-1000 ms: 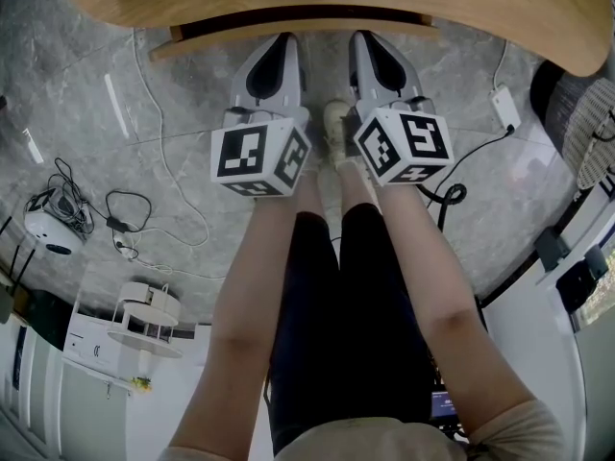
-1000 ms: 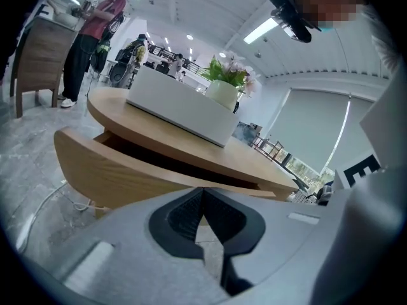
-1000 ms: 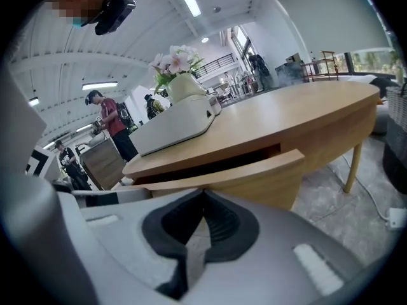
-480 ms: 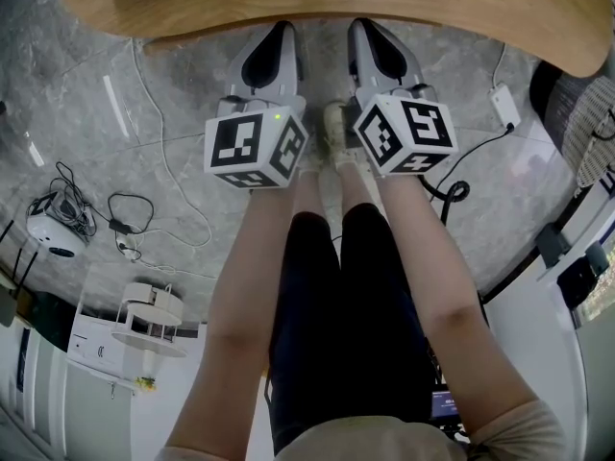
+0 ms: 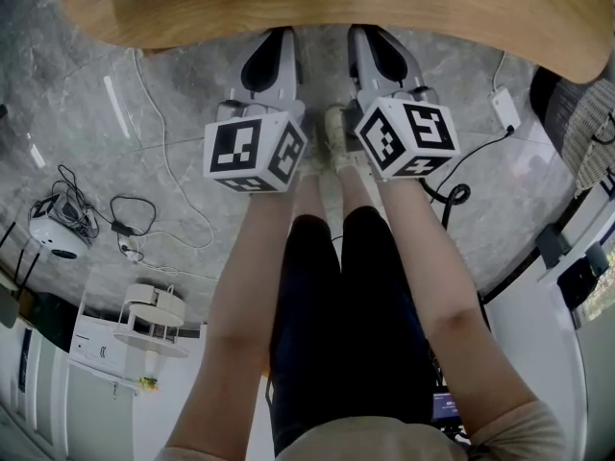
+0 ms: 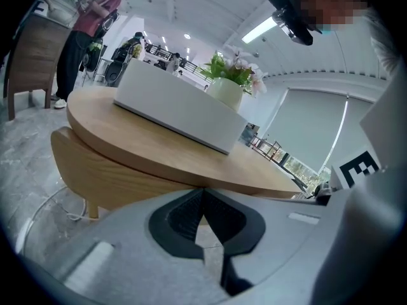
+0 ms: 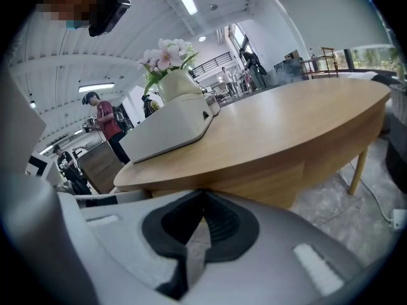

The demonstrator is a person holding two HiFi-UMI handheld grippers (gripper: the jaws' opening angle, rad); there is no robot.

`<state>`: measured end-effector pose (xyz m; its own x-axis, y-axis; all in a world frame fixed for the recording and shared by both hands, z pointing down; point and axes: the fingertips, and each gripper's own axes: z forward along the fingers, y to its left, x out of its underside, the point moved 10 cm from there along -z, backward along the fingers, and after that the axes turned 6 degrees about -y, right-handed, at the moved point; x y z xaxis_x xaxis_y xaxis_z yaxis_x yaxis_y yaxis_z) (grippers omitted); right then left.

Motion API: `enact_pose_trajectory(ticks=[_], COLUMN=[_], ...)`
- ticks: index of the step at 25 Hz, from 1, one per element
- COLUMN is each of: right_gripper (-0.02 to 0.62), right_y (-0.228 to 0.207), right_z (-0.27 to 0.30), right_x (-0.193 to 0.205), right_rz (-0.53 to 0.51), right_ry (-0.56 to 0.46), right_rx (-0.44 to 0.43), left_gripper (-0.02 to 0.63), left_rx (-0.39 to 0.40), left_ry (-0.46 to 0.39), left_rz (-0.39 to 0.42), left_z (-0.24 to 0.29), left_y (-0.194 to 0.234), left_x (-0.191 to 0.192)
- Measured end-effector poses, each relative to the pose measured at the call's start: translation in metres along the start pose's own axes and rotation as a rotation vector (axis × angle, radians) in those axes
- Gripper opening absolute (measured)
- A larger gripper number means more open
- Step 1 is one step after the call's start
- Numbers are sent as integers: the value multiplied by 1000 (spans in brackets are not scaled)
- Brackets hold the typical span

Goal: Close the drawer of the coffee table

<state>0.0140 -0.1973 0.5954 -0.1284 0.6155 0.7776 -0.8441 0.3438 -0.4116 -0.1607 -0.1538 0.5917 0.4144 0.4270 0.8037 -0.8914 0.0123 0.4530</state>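
Under the oval light-wood desk (image 5: 461, 17), the grey left tongs (image 5: 279, 46) and right tongs (image 5: 365, 46) are closed and empty, tips against the pale wooden drawer front (image 7: 267, 180), seemingly almost flush. Uneven pressure could skew and jam it.

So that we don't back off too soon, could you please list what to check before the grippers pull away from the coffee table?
1. Drawer fully in: ok; in the head view nothing juts past the tabletop.
2. Left gripper shut and empty: ok.
3. Right gripper shut and empty: ok.
4. Tips touching the drawer: cannot tell.
5. White cable clear of the shoes: ok; it lies off to the left.
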Motion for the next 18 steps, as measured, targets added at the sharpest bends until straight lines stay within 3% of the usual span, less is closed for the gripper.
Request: enact_pose_trajectory(ticks=[18], right_gripper=[2], right_y=[6], right_z=[-11], right_x=[0], right_rz=[-32], right_ry=[21], right_rx=[-43], left_gripper=[3], left_rx=[8], left_ry=[-25], left_rz=[21], left_z=[-13], left_y=[-6], left_x=[2])
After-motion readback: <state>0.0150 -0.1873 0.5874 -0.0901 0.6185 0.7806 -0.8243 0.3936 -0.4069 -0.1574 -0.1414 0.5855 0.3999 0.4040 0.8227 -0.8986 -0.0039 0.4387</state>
